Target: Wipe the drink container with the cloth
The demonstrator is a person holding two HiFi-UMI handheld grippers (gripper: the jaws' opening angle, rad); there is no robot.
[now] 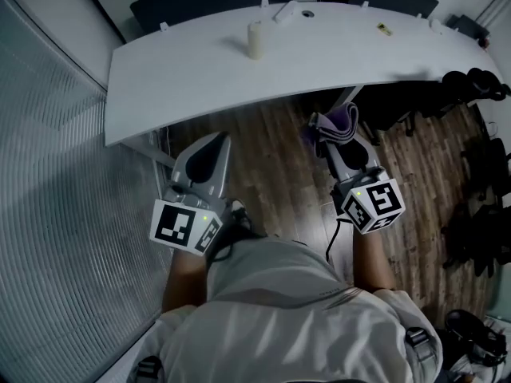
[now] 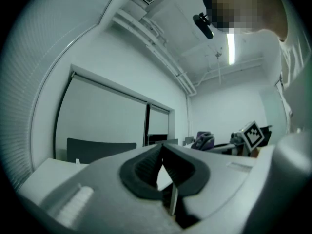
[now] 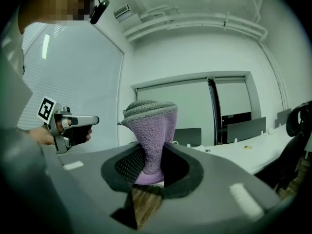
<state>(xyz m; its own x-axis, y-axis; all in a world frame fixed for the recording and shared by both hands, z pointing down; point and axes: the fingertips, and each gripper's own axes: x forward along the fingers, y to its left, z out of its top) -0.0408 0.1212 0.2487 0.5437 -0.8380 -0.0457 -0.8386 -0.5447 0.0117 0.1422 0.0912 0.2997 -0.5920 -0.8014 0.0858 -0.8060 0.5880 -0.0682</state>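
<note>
The right hand-held gripper (image 1: 342,134) has its jaws clamped on the purple cloth (image 3: 150,126). The cloth's grey-edged bulk is bunched above the pads, likely so that a loose wad is free for rubbing. The left hand-held gripper (image 2: 162,149) holds nothing, its jaws pressed together; I judge it is kept for steadying. Both point level toward the white table (image 1: 351,54).

The drink container (image 1: 255,40) is a pale upright cylinder, possibly lidded but too small to tell. It stands alone at about 12 o'clock from the left hand-held gripper and 11 o'clock from the right, well apart from both and set back from the table's curved near edge.

Wooden floor (image 1: 271,174) lies between the person and the table. A ribbed wall (image 1: 56,174) at 9 o'clock and dark chairs (image 1: 479,82) at 3 o'clock close in the sides.
</note>
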